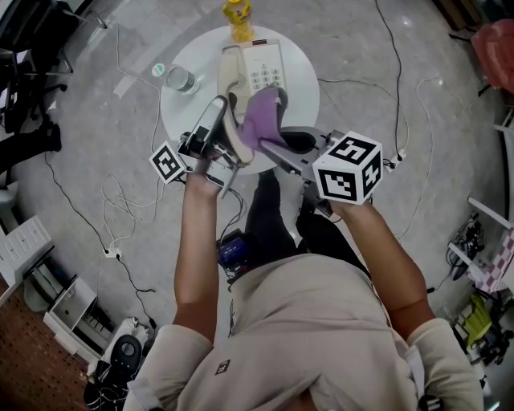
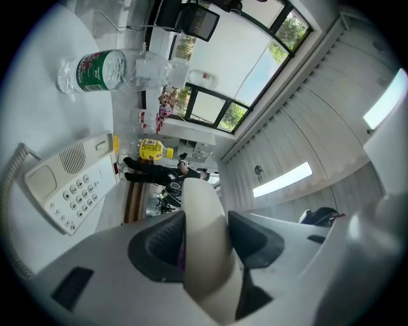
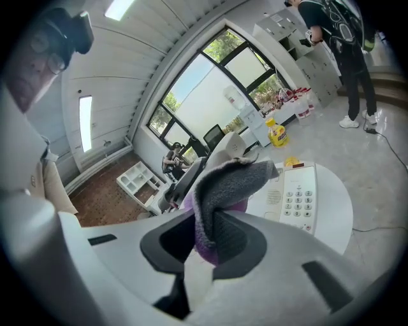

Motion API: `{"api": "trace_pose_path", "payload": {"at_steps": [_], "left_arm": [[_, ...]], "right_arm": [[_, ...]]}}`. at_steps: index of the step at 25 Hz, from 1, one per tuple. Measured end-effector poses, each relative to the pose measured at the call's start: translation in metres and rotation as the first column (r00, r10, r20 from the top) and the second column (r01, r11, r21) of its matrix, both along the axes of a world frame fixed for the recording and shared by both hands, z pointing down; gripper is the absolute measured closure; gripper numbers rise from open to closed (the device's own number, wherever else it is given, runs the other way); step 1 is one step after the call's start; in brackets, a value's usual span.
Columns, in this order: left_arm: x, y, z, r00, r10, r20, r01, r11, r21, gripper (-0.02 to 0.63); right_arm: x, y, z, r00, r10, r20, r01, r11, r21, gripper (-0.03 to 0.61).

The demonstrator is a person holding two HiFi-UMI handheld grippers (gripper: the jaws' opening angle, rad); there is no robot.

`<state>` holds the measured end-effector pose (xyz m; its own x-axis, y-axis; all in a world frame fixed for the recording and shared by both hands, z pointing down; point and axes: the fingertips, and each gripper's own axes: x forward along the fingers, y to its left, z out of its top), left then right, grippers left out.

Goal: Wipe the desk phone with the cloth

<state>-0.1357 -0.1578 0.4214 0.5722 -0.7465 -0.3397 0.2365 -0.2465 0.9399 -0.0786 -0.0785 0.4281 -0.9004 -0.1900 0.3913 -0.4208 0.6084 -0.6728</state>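
Observation:
The cream desk phone (image 1: pixel 263 71) lies on a round white table (image 1: pixel 301 84), with its keypad base also in the left gripper view (image 2: pixel 73 191) and the right gripper view (image 3: pixel 298 194). Its handset (image 1: pixel 235 132) is lifted off the base, and my left gripper (image 1: pixel 226 122) is shut on it. The handset (image 2: pixel 205 216) fills the gap between those jaws (image 2: pixel 205 237). My right gripper (image 1: pixel 271 135) is shut on a purple and grey cloth (image 1: pixel 262 119), which is bunched up right beside the handset. The cloth (image 3: pixel 223 184) rises out of the right gripper (image 3: pixel 207 239).
A clear water bottle (image 1: pixel 181 79) lies at the table's left edge, and a yellow bottle (image 1: pixel 238 18) stands at its far edge. Cables (image 1: pixel 112 209) trail over the floor around the table. A person (image 3: pixel 341 44) stands far behind it.

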Motion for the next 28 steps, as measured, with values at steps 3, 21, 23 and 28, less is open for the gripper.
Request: {"api": "trace_pose_path", "payload": {"at_steps": [3, 21, 23, 28], "left_arm": [[0.009, 0.004, -0.003, 1.000, 0.024, -0.001, -0.024, 1.000, 0.006, 0.403], [0.007, 0.006, -0.005, 1.000, -0.009, -0.016, 0.009, 1.000, -0.013, 0.407], [0.002, 0.003, -0.004, 1.000, -0.023, -0.017, 0.022, 1.000, -0.014, 0.407], [-0.002, 0.000, -0.008, 1.000, -0.024, 0.002, 0.023, 1.000, 0.008, 0.407]], "right_arm": [[0.001, -0.019, -0.003, 0.999, 0.051, 0.007, -0.051, 0.999, 0.007, 0.534], [-0.005, -0.046, -0.015, 0.995, 0.103, 0.012, -0.103, 0.993, 0.063, 0.534], [-0.005, -0.027, -0.011, 0.998, 0.056, 0.002, -0.056, 0.997, 0.045, 0.534], [0.008, 0.009, -0.001, 1.000, 0.026, -0.005, -0.027, 1.000, -0.016, 0.535]]}}
